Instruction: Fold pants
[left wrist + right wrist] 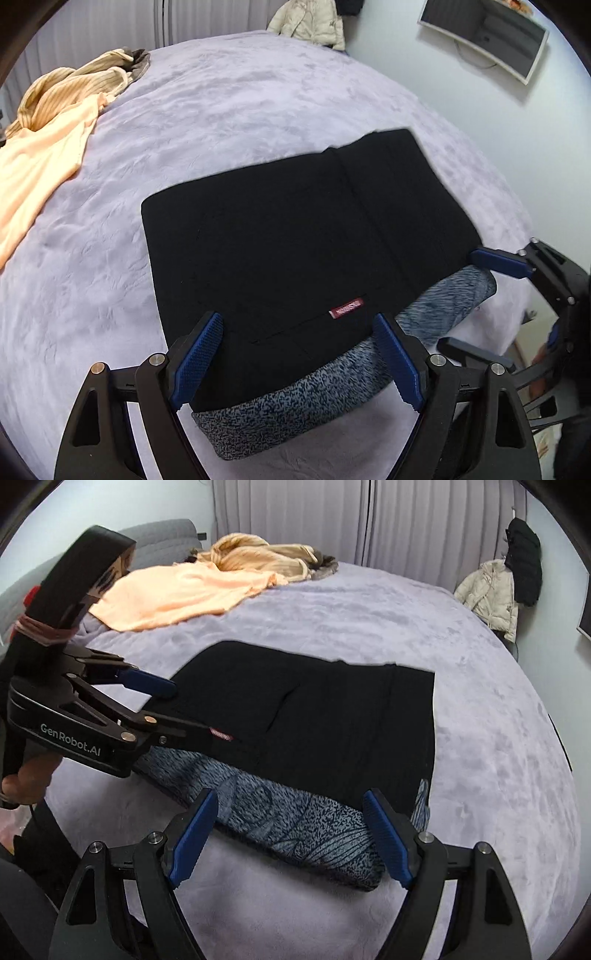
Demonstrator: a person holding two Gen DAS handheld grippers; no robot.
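Two blue ribbed pads [199, 360] nearest the lens, on the black left gripper [299, 360], spread wide and clamping nothing, poised over the near edge of the pants [295, 236]. Same stance for the right gripper [291, 840]: two blue pads [194, 834] held apart, nothing between them, above that near edge too. Two grippers in all, each seen from the other's camera beside the pants.

One pair of black pants, folded into a flat, near-rectangular block with one small red label [346, 307] close to its near edge. Under the pants, one speckled blue-grey knit garment [295, 830], sticking out along the near edge and at one corner.

Beyond the pants, toward the far side of the bed, one peach top [177, 596] spread flat, touched by one crumpled tan ribbed garment [255, 555].

All of it on one bedspread [221, 122], pale lilac, plush and faintly mottled. Behind the bed, pleated pale curtains [369, 528]. Past the far corner from the pants, one cream padded jacket [491, 590] hanging with one black garment [524, 561] above it. On the pale wall, one white-framed screen [484, 37], dark.
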